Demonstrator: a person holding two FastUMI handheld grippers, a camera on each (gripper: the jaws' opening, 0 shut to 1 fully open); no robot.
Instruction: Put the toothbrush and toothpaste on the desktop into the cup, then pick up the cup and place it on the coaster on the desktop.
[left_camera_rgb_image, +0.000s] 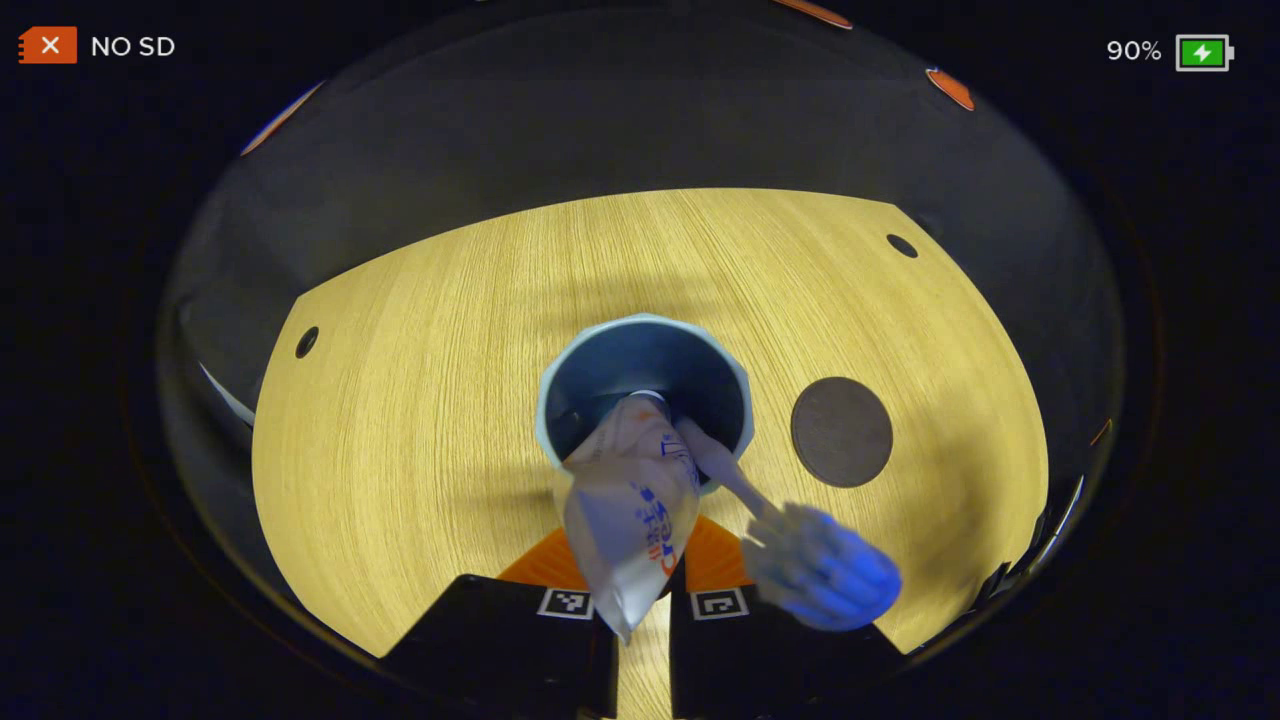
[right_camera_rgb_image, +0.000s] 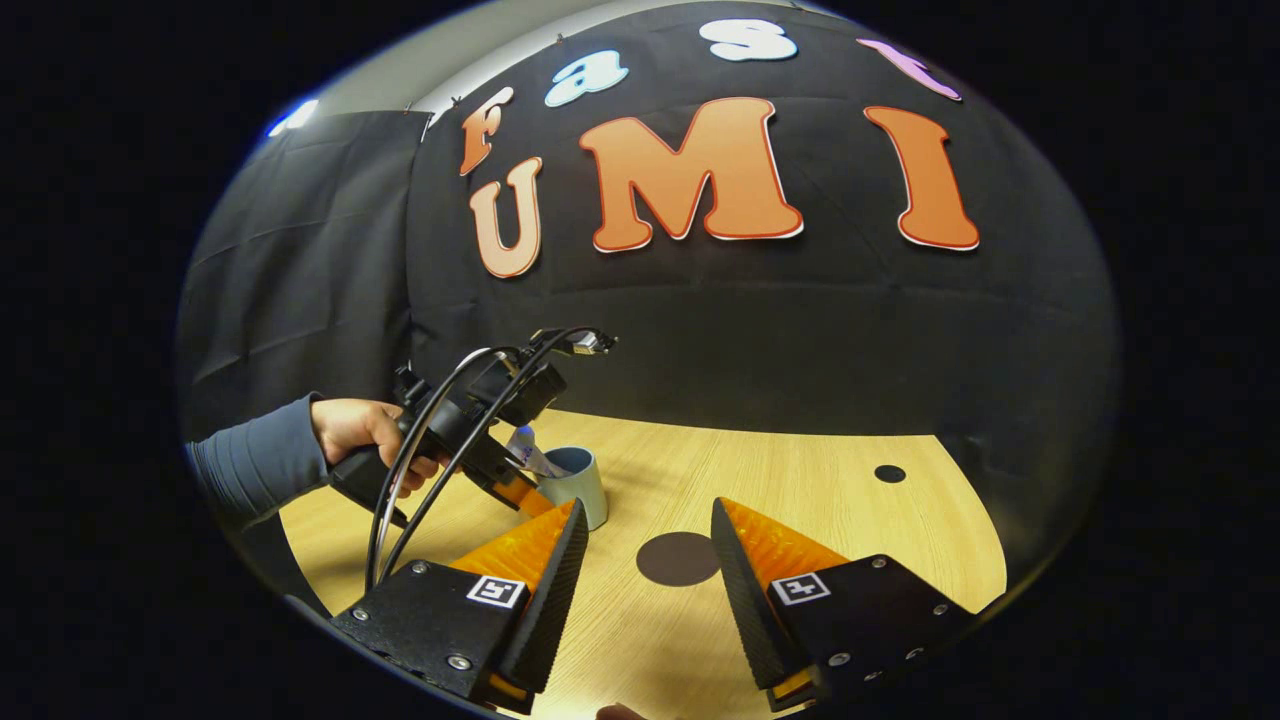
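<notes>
In the left gripper view I look down into a pale blue cup (left_camera_rgb_image: 640, 370) on the wooden desktop (left_camera_rgb_image: 420, 450). My left gripper (left_camera_rgb_image: 645, 560) is shut on the tail of a white toothpaste tube (left_camera_rgb_image: 630, 500), whose cap end is inside the cup. A toothbrush (left_camera_rgb_image: 815, 575) leans out of the cup, its blue and white head toward me. The dark round coaster (left_camera_rgb_image: 842, 432) lies just right of the cup. In the right gripper view my right gripper (right_camera_rgb_image: 645, 560) is open and holds nothing, low over the desktop, with the coaster (right_camera_rgb_image: 678, 558) between its fingertips and the cup (right_camera_rgb_image: 582, 482) beyond its left finger.
A hand (right_camera_rgb_image: 360, 430) in a blue-grey sleeve (right_camera_rgb_image: 250, 465) holds the left gripper (right_camera_rgb_image: 480, 420) with its cables over the cup. Small dark holes (left_camera_rgb_image: 306, 342) (right_camera_rgb_image: 889, 473) mark the desktop near its corners. The black cloth wall stands close behind the far edge.
</notes>
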